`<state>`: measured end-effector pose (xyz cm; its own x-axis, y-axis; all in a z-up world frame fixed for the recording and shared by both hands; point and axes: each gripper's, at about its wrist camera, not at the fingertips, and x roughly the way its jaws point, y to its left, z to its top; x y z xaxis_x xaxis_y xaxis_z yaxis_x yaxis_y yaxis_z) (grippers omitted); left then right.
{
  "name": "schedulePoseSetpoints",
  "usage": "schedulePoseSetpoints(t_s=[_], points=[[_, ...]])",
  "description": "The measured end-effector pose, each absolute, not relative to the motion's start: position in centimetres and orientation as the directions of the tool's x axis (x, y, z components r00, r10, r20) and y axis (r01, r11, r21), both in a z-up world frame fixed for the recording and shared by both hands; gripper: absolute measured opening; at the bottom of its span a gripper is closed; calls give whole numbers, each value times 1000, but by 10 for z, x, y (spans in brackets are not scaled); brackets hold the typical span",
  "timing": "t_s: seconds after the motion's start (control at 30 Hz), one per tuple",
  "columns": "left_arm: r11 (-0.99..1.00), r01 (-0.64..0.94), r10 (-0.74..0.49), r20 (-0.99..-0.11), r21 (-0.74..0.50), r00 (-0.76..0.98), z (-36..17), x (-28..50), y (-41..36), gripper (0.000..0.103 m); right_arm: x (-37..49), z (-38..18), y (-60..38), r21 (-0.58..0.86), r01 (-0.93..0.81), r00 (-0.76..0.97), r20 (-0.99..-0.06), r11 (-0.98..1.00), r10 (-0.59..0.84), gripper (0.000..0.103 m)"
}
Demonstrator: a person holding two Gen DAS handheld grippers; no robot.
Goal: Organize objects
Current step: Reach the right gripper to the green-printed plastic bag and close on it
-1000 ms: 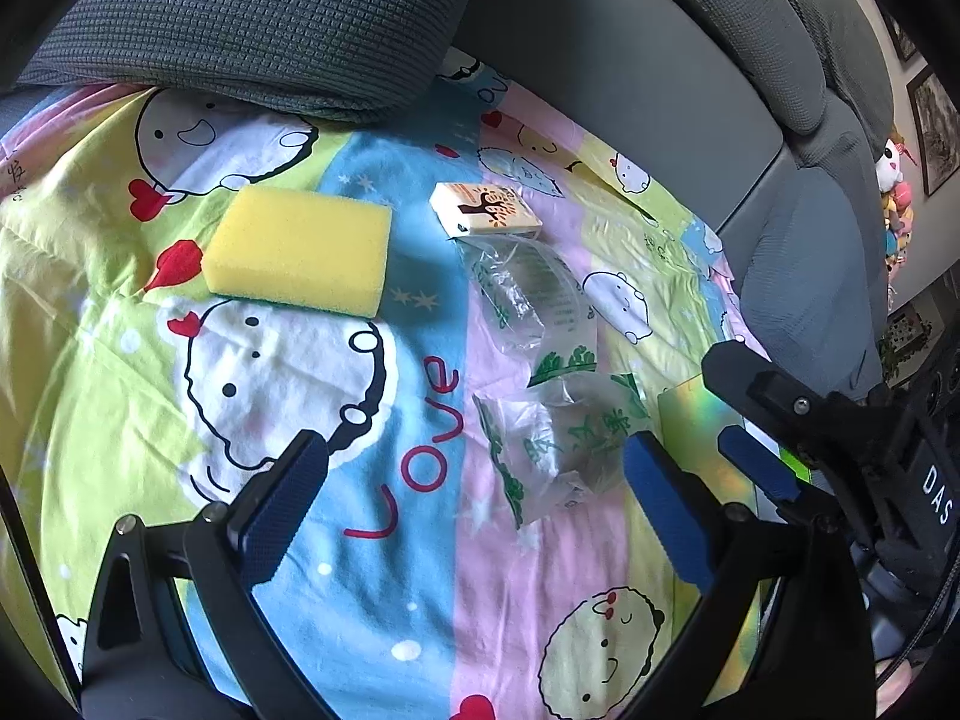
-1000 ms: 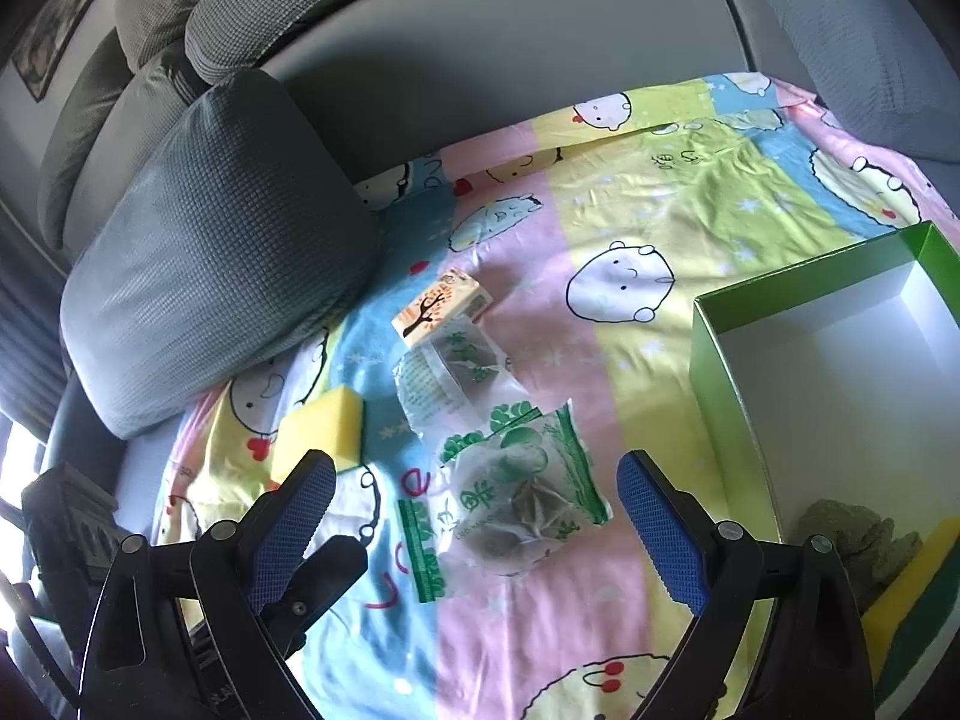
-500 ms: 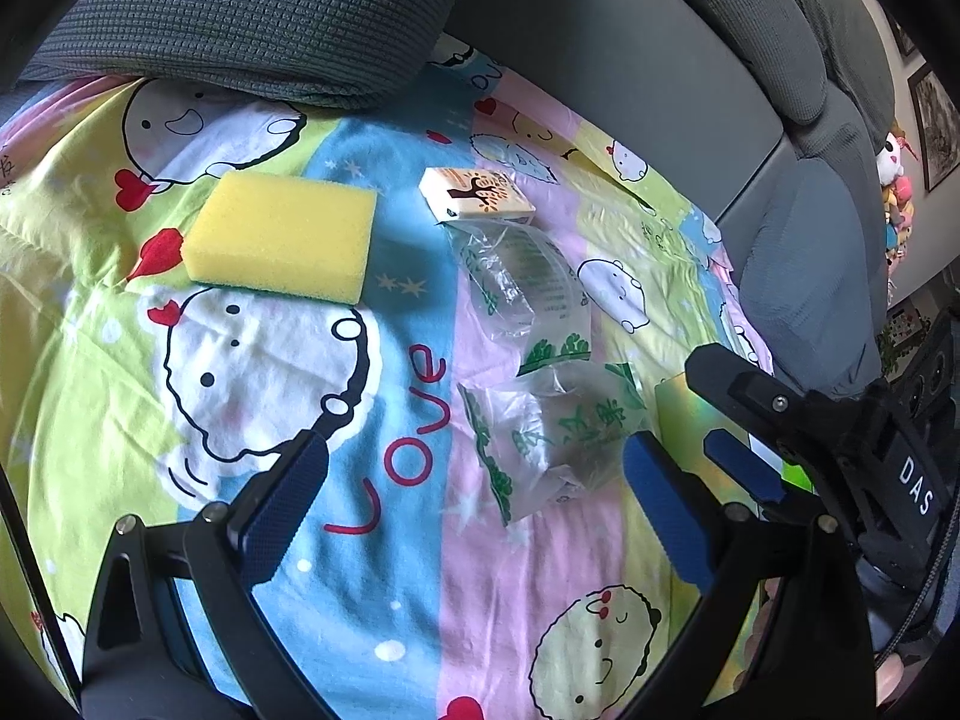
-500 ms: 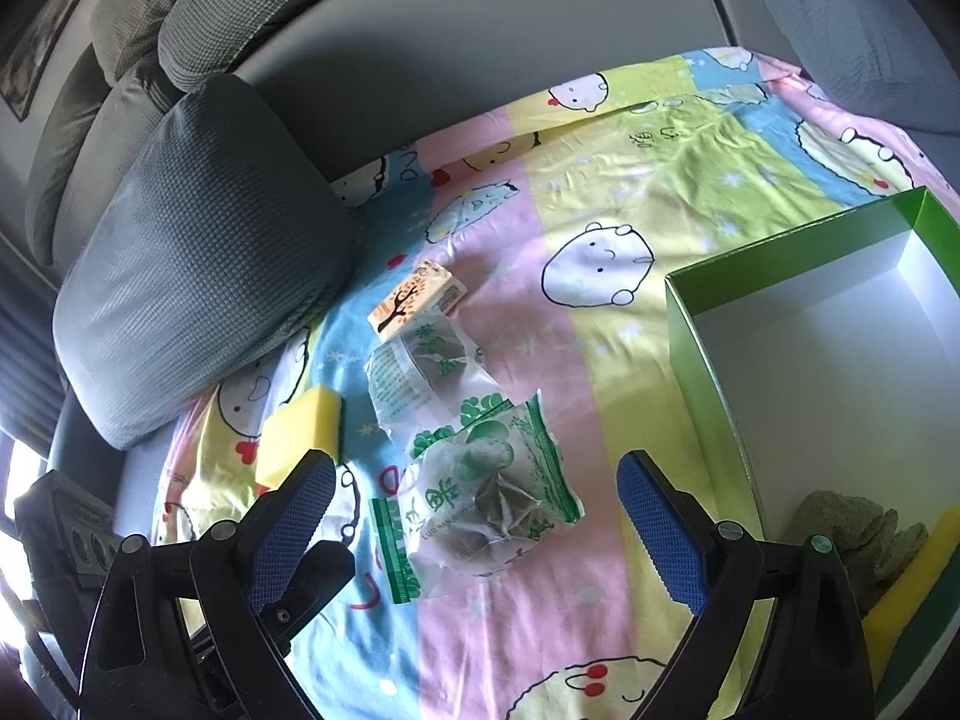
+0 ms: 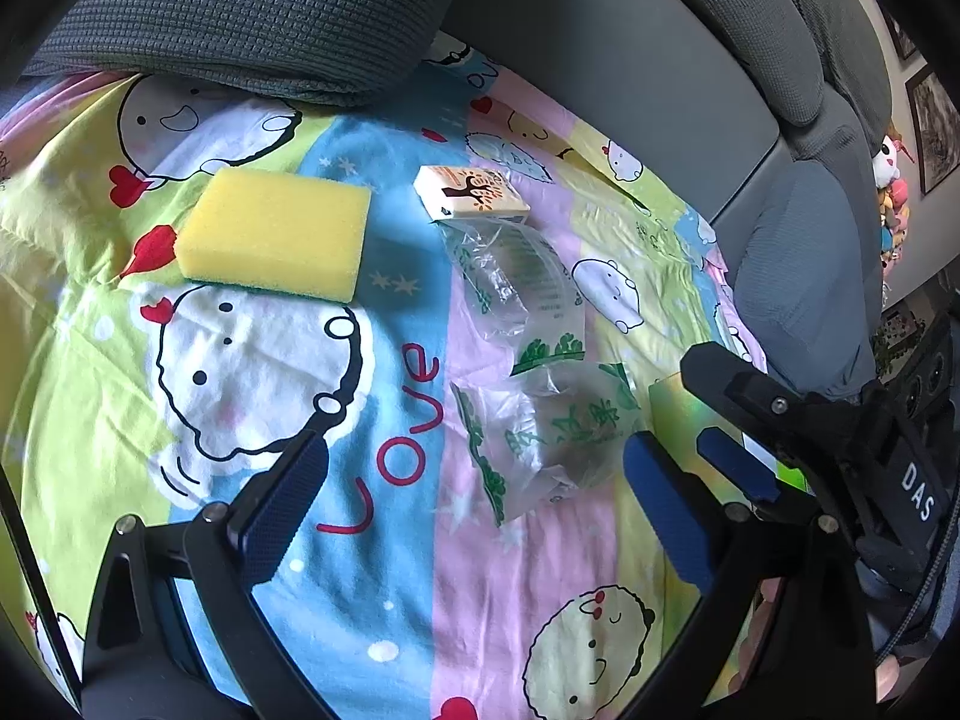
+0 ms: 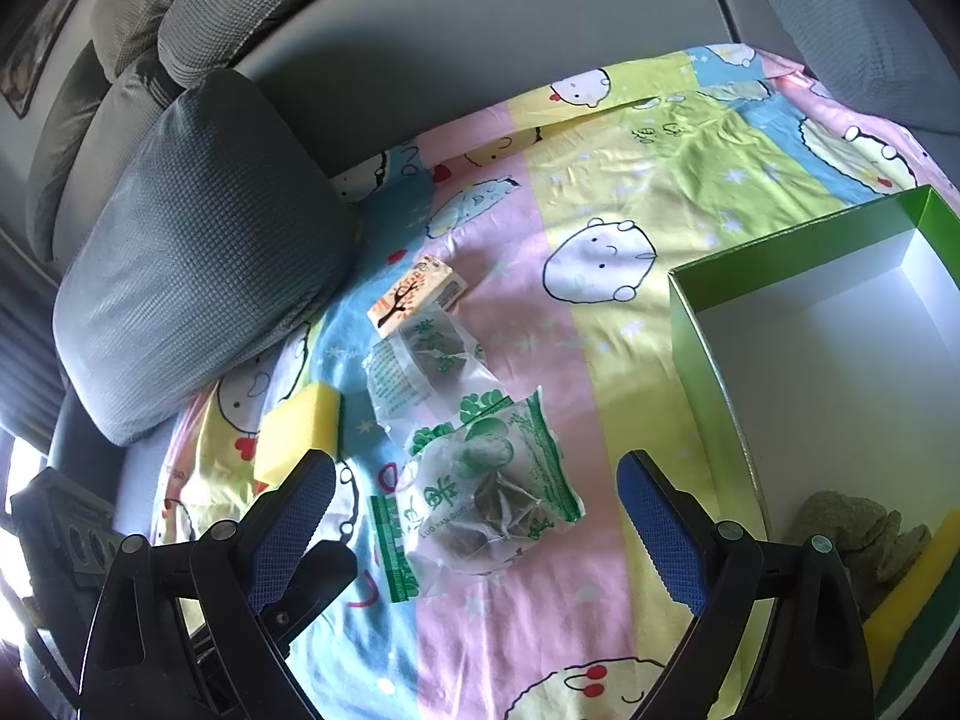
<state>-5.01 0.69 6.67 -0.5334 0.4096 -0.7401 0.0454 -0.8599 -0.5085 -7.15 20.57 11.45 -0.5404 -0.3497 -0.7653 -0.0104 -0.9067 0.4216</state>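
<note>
Two clear green-printed snack bags lie on the cartoon bedsheet: the near bag (image 6: 486, 498) (image 5: 546, 432) and the far bag (image 6: 420, 366) (image 5: 516, 282). Beyond them rests a small tree-printed carton (image 6: 417, 297) (image 5: 471, 195). A yellow sponge (image 5: 273, 231) (image 6: 300, 429) lies to the left. The green box (image 6: 684, 324) with white inside stands at the right, holding a grey-green cloth (image 6: 852, 531) and another sponge (image 6: 924, 570). My right gripper (image 6: 477, 513) hovers open above the near bag. My left gripper (image 5: 474, 504) is open over the sheet, empty.
A grey knitted cushion (image 6: 198, 246) (image 5: 240, 12) leans at the back left against the sofa backrest (image 6: 480, 36). The other gripper's black frame (image 5: 810, 420) sits at the right of the left wrist view. The box corner (image 5: 672, 402) shows beside the near bag.
The right wrist view has shifted slightly, so the bags and carton sit a little differently in frame. The left view barely differs. Both grippers stay open and empty.
</note>
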Motion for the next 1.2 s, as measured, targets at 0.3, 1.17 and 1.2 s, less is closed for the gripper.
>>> schedulePoseSetpoints(t_s=[0.3, 1.17, 1.2], points=[[-849, 41, 436, -741, -527, -510, 61, -53, 10, 98, -76, 112, 196, 437, 13, -522, -764, -900, -378, 96], [-837, -18, 497, -745, -547, -445, 32, -65, 33, 71, -109, 48, 188, 467, -64, -325, -846, -882, -424, 90], [-835, -27, 502, -741, -549, -446, 32, -65, 34, 70, -109, 49, 187, 460, -58, -330, -847, -886, -418, 89]])
